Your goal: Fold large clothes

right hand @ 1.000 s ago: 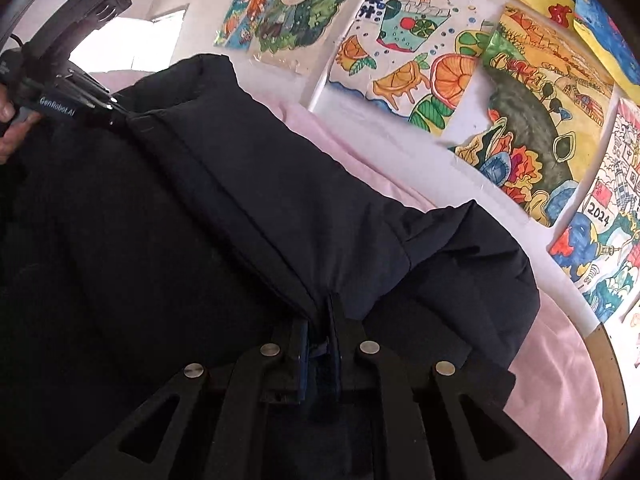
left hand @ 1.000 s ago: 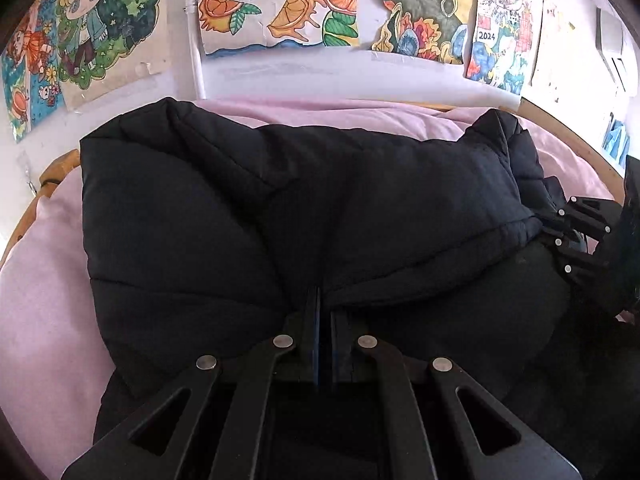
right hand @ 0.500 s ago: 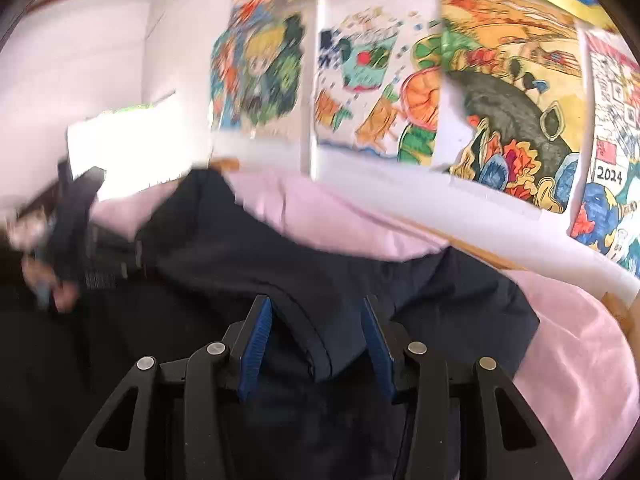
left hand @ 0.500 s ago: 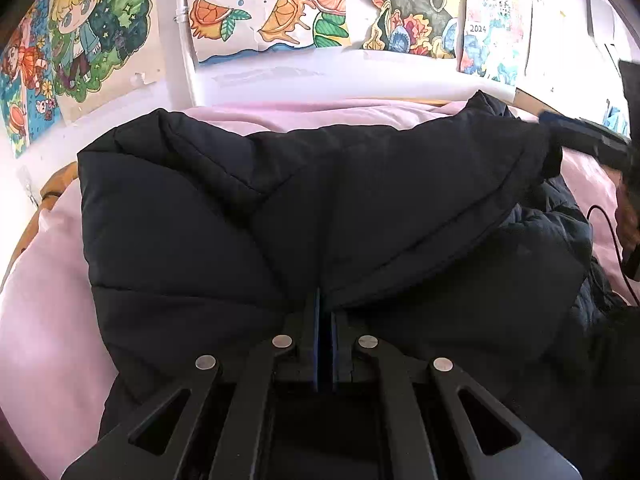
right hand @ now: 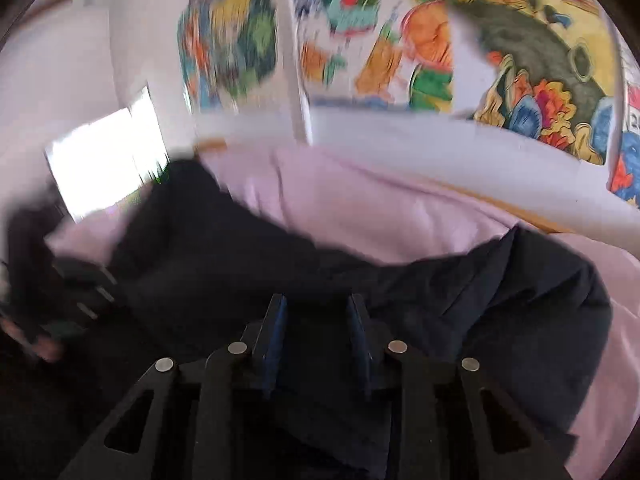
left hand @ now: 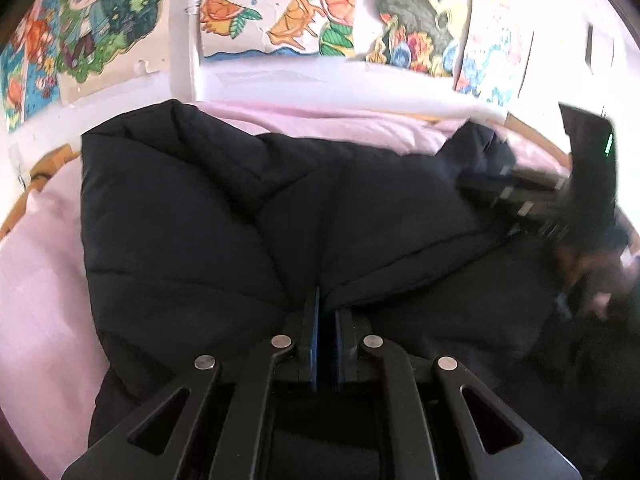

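Left wrist: jacket [left hand: 248,216] between tongs [left hand: 325,312].

colourful drawings [left hand: 280,12] on the wall above pink bedding [left hand: 44,280].

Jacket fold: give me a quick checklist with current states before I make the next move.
1. Left gripper shut on jacket: ok.
2. Right gripper free of fabric: cannot tell; its jaws stand open, the view is blurred, and jacket lies right under them.
3. Folded flap lying flat: not ok, it looks puffy and creased.
4. Jacket wholly on the pink sheet: cannot tell; its near part is hidden.
5. Grippers apart from each other: ok; the right gripper is off to the side.
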